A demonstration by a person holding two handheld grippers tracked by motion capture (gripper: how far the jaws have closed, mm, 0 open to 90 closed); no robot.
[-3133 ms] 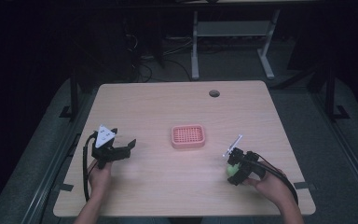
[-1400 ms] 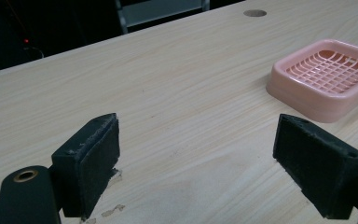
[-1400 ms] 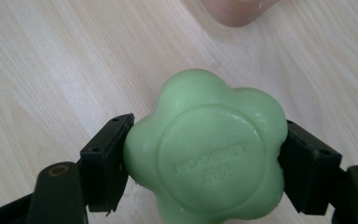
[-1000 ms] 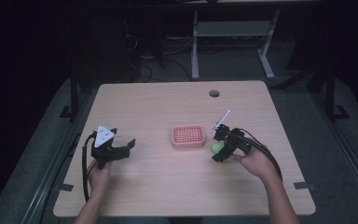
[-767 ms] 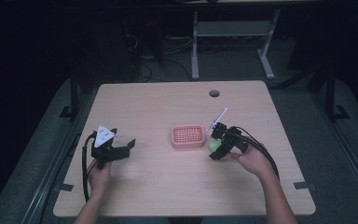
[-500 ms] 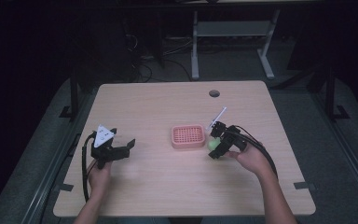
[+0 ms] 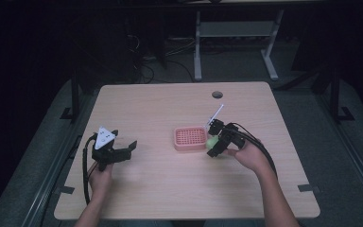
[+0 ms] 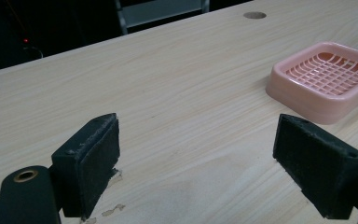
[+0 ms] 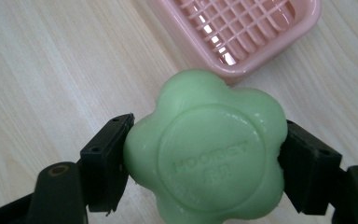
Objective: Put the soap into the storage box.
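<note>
A pink slotted soap dish (image 7: 190, 138) sits near the middle of the wooden table (image 7: 170, 99). My right gripper (image 7: 212, 143) hovers just off the dish's right edge, shut on a green flower-shaped soap (image 7: 211, 141). The right gripper view has that soap (image 9: 205, 151) clamped between both jaws, with the dish (image 9: 242, 32) beyond it. My left gripper (image 7: 119, 152) rests low at the table's left, open and holding nothing. Its own view has the gripper (image 8: 209, 168) with jaws wide apart over bare wood and the dish (image 8: 326, 79) ahead to the right.
A round cable hole (image 7: 217, 94) lies near the table's far edge. A white desk frame (image 7: 231, 33) and cables stand on the dark floor behind. Black cables trail from both grippers.
My right gripper carried the green soap from the table's right front up and leftward to the dish's right edge. The left gripper stayed put.
</note>
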